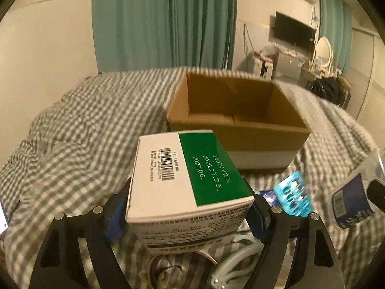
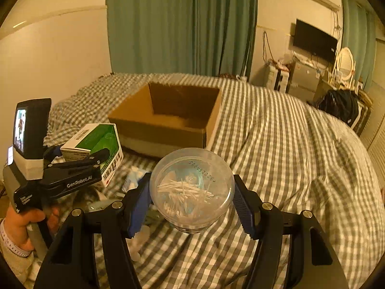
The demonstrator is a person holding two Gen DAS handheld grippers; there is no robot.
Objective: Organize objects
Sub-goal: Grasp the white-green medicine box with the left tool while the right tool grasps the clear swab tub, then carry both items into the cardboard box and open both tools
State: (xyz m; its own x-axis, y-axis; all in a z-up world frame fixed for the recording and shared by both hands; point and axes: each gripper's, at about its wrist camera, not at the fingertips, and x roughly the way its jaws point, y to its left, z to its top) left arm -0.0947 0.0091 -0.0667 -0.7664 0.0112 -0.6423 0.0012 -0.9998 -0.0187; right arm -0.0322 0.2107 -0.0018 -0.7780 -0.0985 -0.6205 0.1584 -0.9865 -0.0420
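carton: green-and-white box [image 1: 182, 180] clamped between the left gripper [image 1: 185, 213] pads, lifted over the checked bedding [image 1: 84, 132]; its underside is hidden
tub: clear round container [image 2: 192, 190] of cotton swabs squeezed in the right gripper [image 2: 192, 204], base toward the camera
hidden: small items under both grippers blurred and cut off (blue packet, white cable); left hand [image 2: 24, 219] only partly in frame
room: open cardboard box [image 1: 238, 118] just beyond the carton, top clear; bare bedding to its right
text: carton reads "2507442 N 2025.07.25. 2027.06."; the left tool reads "GenRobot.AI"; tub embossing unreadable
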